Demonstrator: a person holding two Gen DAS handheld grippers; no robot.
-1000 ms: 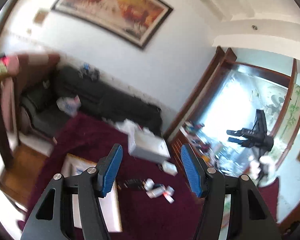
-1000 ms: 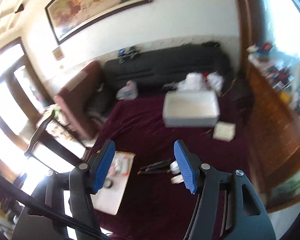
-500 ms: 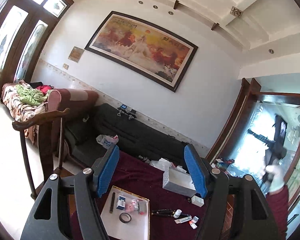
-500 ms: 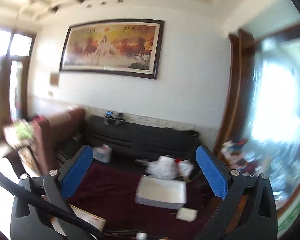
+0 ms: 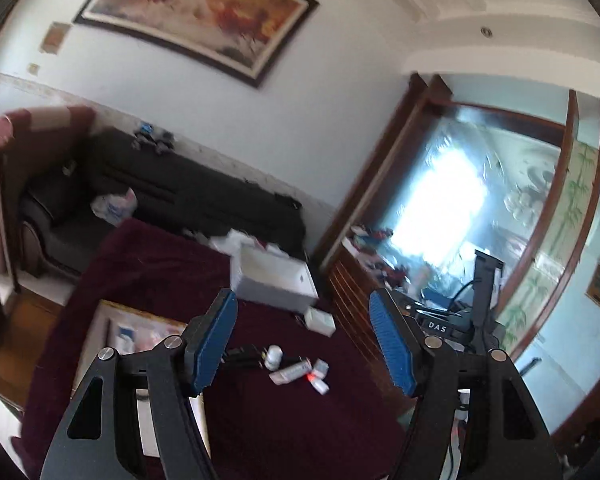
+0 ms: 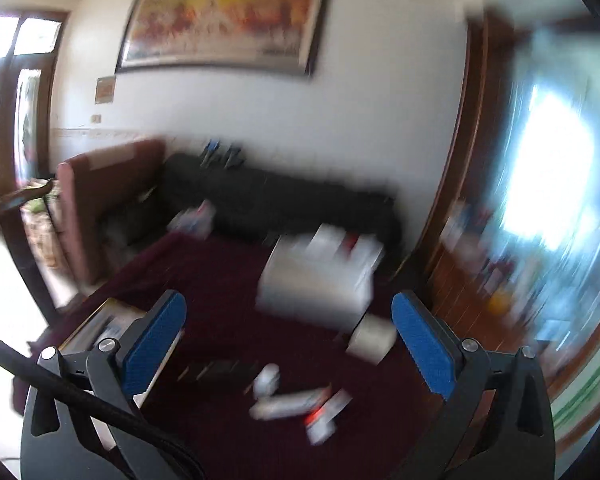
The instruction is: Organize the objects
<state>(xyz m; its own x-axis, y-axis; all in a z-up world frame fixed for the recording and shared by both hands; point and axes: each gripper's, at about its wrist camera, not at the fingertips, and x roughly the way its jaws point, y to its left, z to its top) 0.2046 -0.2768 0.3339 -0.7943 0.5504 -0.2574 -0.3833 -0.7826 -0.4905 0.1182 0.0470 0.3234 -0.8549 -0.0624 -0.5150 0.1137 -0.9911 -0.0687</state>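
On a maroon-covered table [image 5: 160, 264] stands an open white box [image 5: 272, 276] with a small white box [image 5: 320, 320] in front of it. Nearer lie a white bottle [image 5: 274, 356], a tube [image 5: 292, 372], small cartons [image 5: 320, 384] and a black object [image 5: 242, 356]. My left gripper [image 5: 301, 296] hangs open above them, holding nothing. The right wrist view is blurred: the right gripper [image 6: 288, 298] is wide open and empty over the bottle [image 6: 268, 380], tube [image 6: 288, 402] and white box [image 6: 316, 280].
A pale tray [image 5: 140, 332] with small items lies at the table's left. A black sofa [image 5: 188, 196] runs behind the table, with a brown armchair [image 5: 40, 140] at left. A wooden cabinet [image 5: 352, 296] cluttered with things stands right of the table.
Both views swung up toward the wall and painting, then tipped back down onto the table. The right jaws spread much wider; the left jaws spread a little.
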